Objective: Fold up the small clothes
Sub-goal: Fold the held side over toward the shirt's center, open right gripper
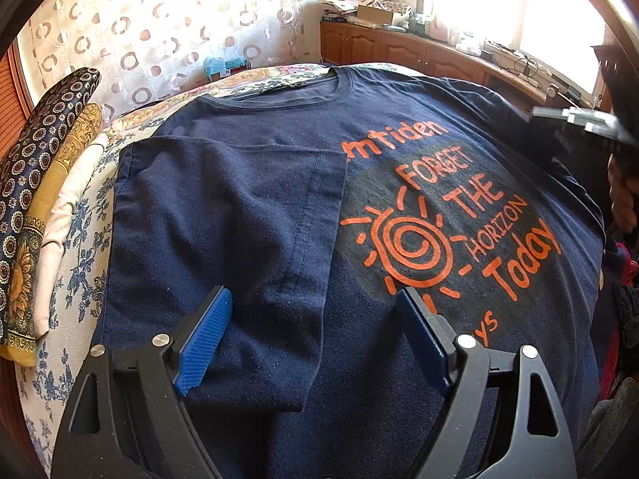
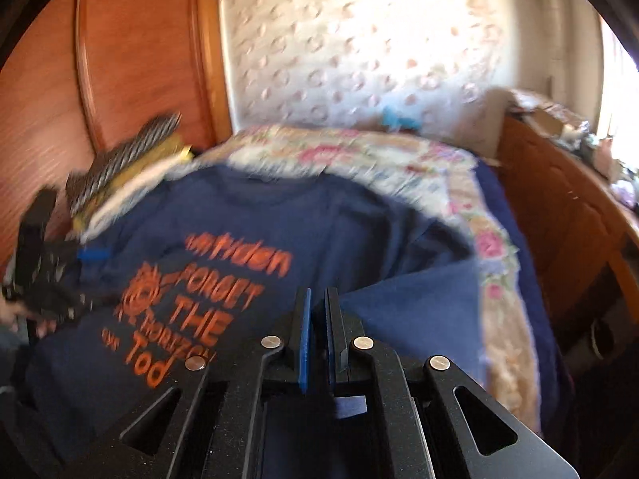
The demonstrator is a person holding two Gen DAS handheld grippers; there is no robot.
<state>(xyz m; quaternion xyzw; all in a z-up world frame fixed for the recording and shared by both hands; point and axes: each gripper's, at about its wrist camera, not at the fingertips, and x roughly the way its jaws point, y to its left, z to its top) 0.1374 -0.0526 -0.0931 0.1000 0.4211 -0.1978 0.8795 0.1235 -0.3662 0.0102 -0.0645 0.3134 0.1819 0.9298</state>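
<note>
Fingers of the left gripper (image 1: 315,335) stand wide above a navy T-shirt (image 1: 255,215) spread on the bed (image 1: 76,279). Orange print reads "FORGET THE HORIZON Today". Only the blurred right wrist view shows the right gripper (image 2: 317,335), fingers pinched together on the shirt's edge; top lettering is partly covered.

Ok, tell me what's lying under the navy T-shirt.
The navy T-shirt lies on a floral bedspread, which shows beyond the collar and along the side. Whatever is directly beneath the shirt is covered.
</note>
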